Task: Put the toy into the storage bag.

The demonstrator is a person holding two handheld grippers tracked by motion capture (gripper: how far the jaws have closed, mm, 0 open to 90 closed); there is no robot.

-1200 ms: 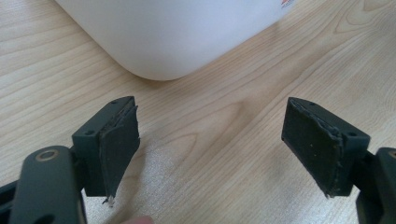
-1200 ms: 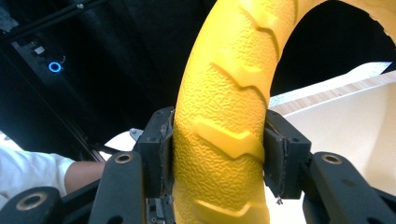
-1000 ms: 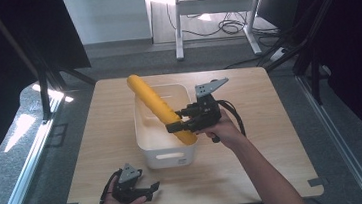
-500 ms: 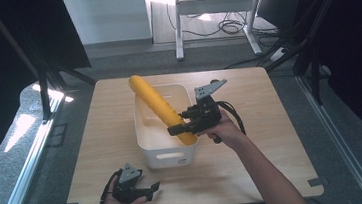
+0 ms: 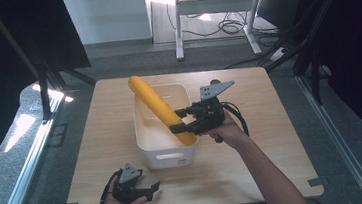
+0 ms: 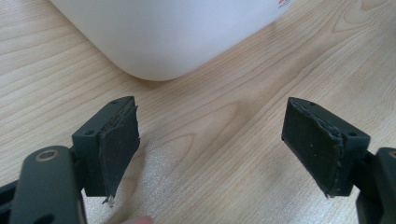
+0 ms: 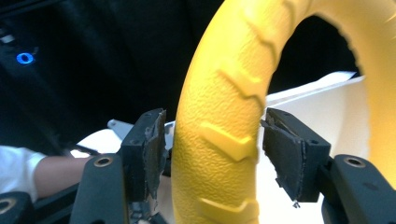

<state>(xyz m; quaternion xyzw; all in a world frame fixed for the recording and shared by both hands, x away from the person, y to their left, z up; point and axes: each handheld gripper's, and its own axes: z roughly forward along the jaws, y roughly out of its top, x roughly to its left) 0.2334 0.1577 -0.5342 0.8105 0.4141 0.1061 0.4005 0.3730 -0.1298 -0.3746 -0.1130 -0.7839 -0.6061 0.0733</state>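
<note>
A yellow ring (image 5: 156, 104) with a tyre-like tread stands on edge, leaning in the white bin (image 5: 144, 135) with its top over the far rim. My right gripper (image 5: 176, 121) reaches in from the right at the ring's near end. Its jaws have just been opening and now stand on either side of the ring (image 7: 219, 140), with a gap showing at the left pad (image 7: 152, 149). Near the table's front edge, a hand rests my left gripper (image 5: 151, 191) on the wood. It is open, with nothing between its pads, and points at the bin's rounded corner (image 6: 163, 32).
The bin sits mid-table on the light wooden table (image 5: 273, 138), with bare wood to its left and right. A cable trails from each gripper. Dark frame legs and a desk stand beyond the far edge.
The right gripper's jaws have spread apart around the yellow ring, which still leans in the bin. The left gripper has not moved.
</note>
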